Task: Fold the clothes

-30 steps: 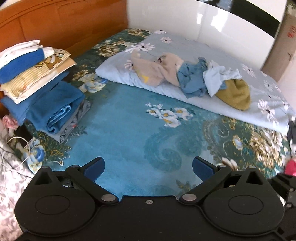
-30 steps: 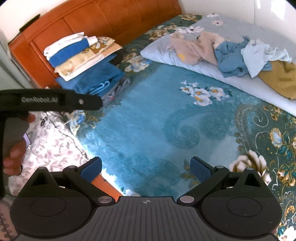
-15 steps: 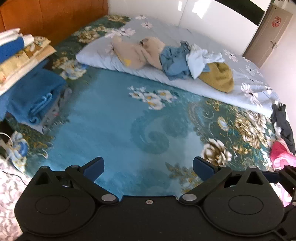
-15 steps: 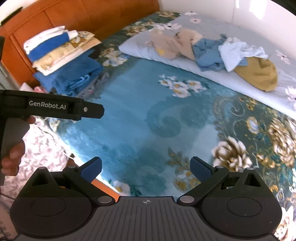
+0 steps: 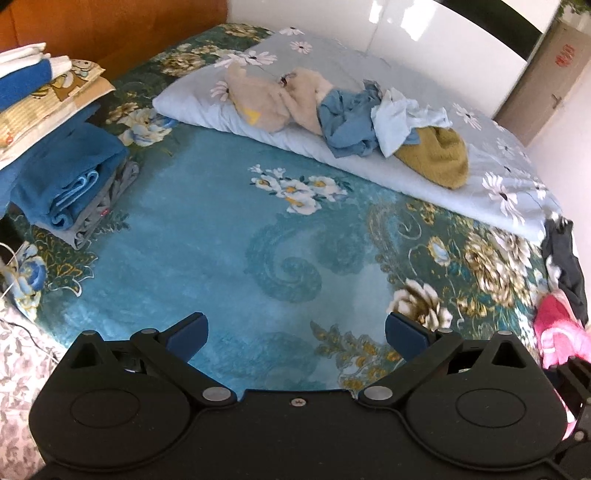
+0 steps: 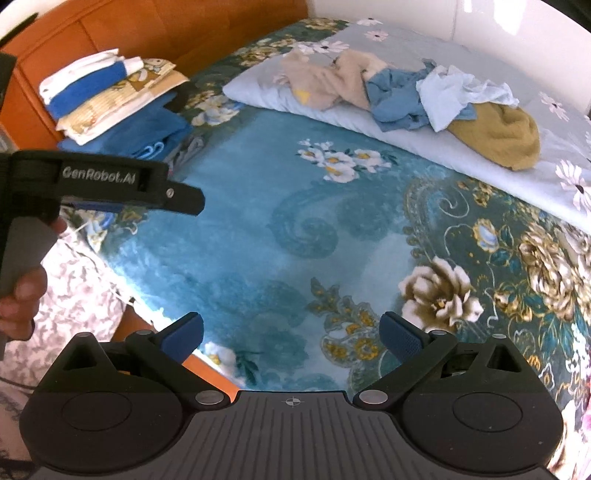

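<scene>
A heap of unfolded clothes lies on a pale floral pillow (image 5: 517, 192) at the far side of the bed: a beige garment (image 5: 273, 99), a blue one (image 5: 347, 122), a light blue one (image 5: 399, 118) and a mustard one (image 5: 439, 158). The heap also shows in the right wrist view (image 6: 406, 96). A stack of folded clothes (image 5: 48, 147) stands at the left (image 6: 110, 96). My left gripper (image 5: 295, 332) is open and empty above the teal bedspread. My right gripper (image 6: 291, 336) is open and empty near the bed's front edge. The left gripper's body (image 6: 110, 181) shows at the left of the right wrist view.
The teal floral bedspread (image 5: 229, 229) covers the bed. An orange headboard (image 6: 155, 26) is behind the stack. Pink (image 5: 557, 332) and dark clothes (image 5: 565, 258) lie at the right edge. A white wall and a door (image 5: 546, 66) stand beyond.
Both grippers have shifted over the bed, swinging right and then back left; the views now sit closer to the bedspread. Both stay open and empty. The clothes have not moved.
</scene>
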